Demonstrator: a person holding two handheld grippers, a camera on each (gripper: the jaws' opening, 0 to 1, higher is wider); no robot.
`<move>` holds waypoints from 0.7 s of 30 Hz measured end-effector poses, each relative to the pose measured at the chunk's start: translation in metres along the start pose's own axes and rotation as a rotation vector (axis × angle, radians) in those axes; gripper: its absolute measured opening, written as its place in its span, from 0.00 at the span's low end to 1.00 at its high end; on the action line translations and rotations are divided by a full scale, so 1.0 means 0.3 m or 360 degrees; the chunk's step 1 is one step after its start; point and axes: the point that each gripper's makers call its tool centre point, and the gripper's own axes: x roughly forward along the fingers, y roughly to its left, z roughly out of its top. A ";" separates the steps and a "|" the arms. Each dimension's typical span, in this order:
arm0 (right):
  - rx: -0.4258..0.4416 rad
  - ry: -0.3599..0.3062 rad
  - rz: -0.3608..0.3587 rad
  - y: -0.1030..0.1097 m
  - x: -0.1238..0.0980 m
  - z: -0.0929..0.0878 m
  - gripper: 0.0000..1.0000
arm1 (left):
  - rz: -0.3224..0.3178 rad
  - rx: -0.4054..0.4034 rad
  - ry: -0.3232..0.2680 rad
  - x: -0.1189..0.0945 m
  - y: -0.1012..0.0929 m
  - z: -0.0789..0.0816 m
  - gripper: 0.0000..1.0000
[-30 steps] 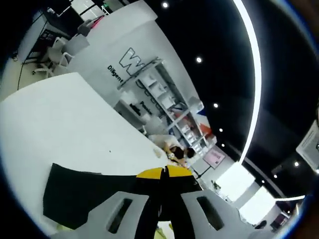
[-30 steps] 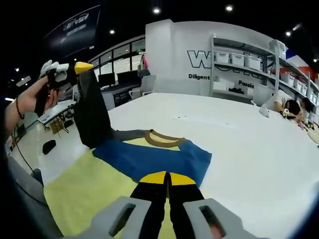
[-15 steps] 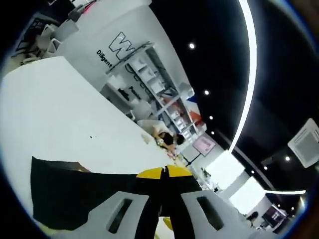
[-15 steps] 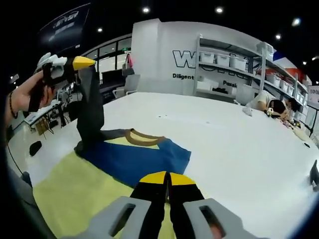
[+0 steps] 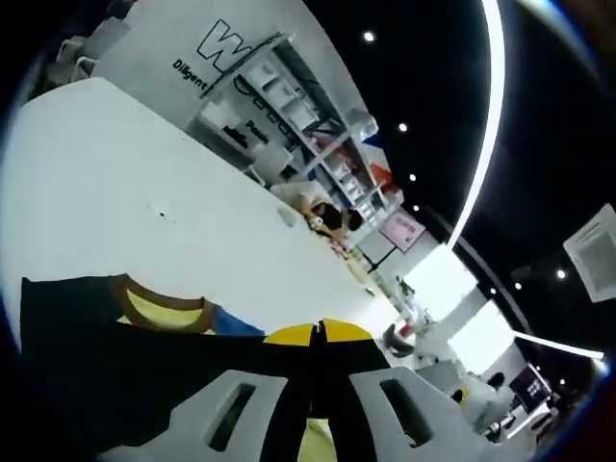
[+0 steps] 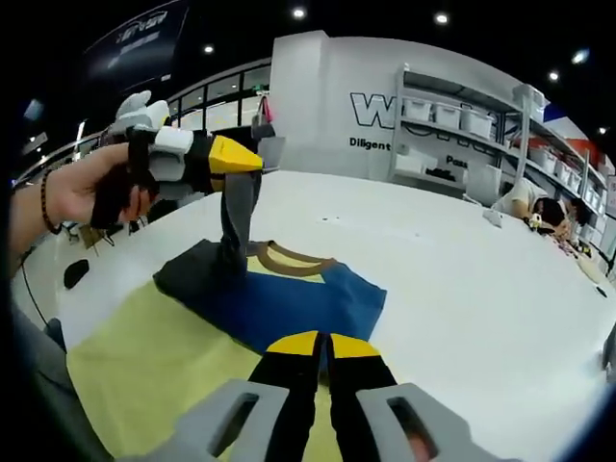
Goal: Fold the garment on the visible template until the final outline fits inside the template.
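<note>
A blue garment point(image 6: 289, 303) with a brown collar point(image 6: 289, 260) and a dark sleeve point(image 6: 239, 217) lies on a yellow-green template point(image 6: 144, 371) on the white table point(image 6: 462, 279). A hand holds my left gripper point(image 6: 252, 164) above the garment's left side, shut on the dark sleeve, which hangs down from it. In the left gripper view the shut tips of my left gripper point(image 5: 316, 333) pinch dark fabric point(image 5: 115, 375), with the collar point(image 5: 159, 300) below. My right gripper point(image 6: 314, 344) is shut at the garment's near blue edge.
Shelving with white bins point(image 6: 462, 115) lines the back wall. A person point(image 6: 534, 202) leans on the table's far right end. A dark object point(image 6: 608, 348) sits at the table's right edge. The table spreads wide to the right of the garment.
My left gripper has carried the dark sleeve to the right, in over the garment towards the collar, and lower. My right gripper stays shut at the near edge.
</note>
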 end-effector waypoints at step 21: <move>0.0032 0.0067 -0.0017 -0.007 0.011 -0.040 0.00 | 0.0121 -0.0007 0.0257 0.220 0.147 -0.210 0.00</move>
